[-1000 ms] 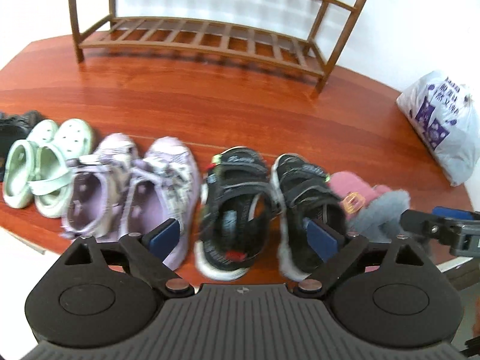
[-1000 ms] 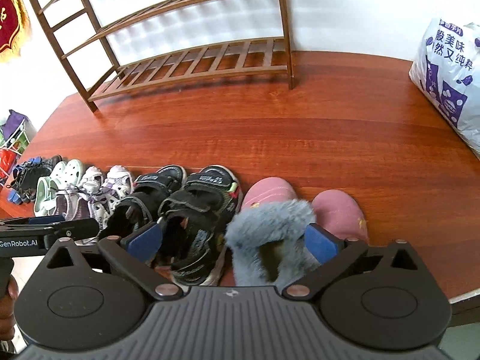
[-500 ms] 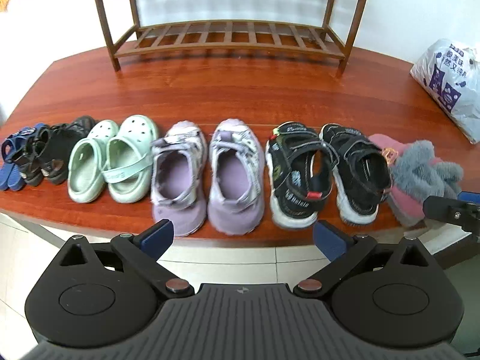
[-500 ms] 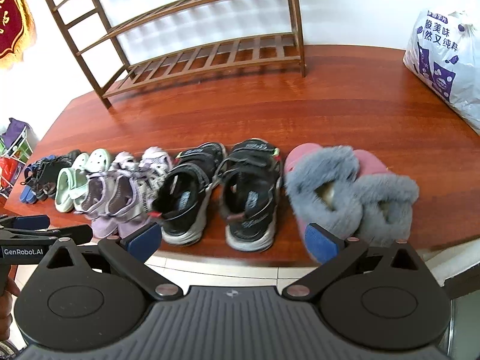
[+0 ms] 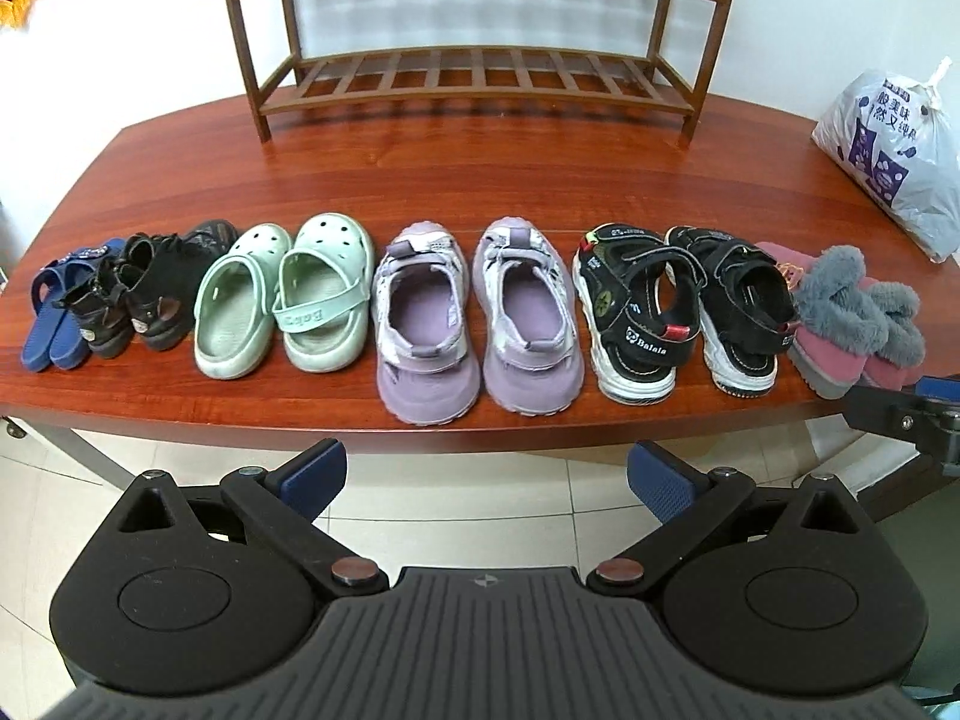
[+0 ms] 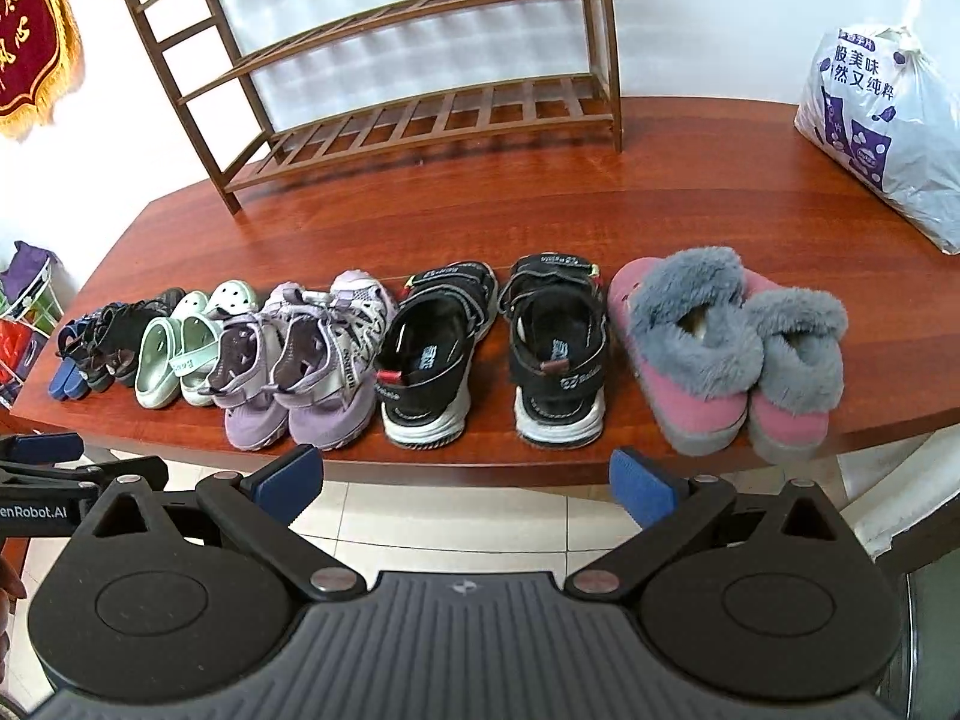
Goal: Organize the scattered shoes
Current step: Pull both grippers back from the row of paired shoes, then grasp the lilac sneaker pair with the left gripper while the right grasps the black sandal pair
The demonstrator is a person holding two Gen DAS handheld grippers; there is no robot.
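Shoes stand in a row of pairs along the front edge of the red-brown table (image 5: 480, 168): blue sandals (image 5: 51, 324), small black shoes (image 5: 150, 294), mint clogs (image 5: 282, 300), lilac sneakers (image 5: 480, 312), black sandals (image 5: 678, 306) and pink slippers with grey fur (image 5: 852, 318). My left gripper (image 5: 486, 477) is open and empty, held off the table's front edge over the tiled floor. My right gripper (image 6: 468, 480) is likewise open and empty, below the black sandals (image 6: 498, 342) and the pink slippers (image 6: 732, 348).
A brown slatted shoe rack (image 5: 480, 66) stands at the back of the table against the white wall, its shelves bare. A tied white plastic bag (image 5: 894, 150) lies at the back right. A red banner (image 6: 36, 30) hangs on the left wall.
Both grippers have drawn back from the shoes, from over the table to out past its front edge. The whole row of pairs has come into view. No shoe has moved.
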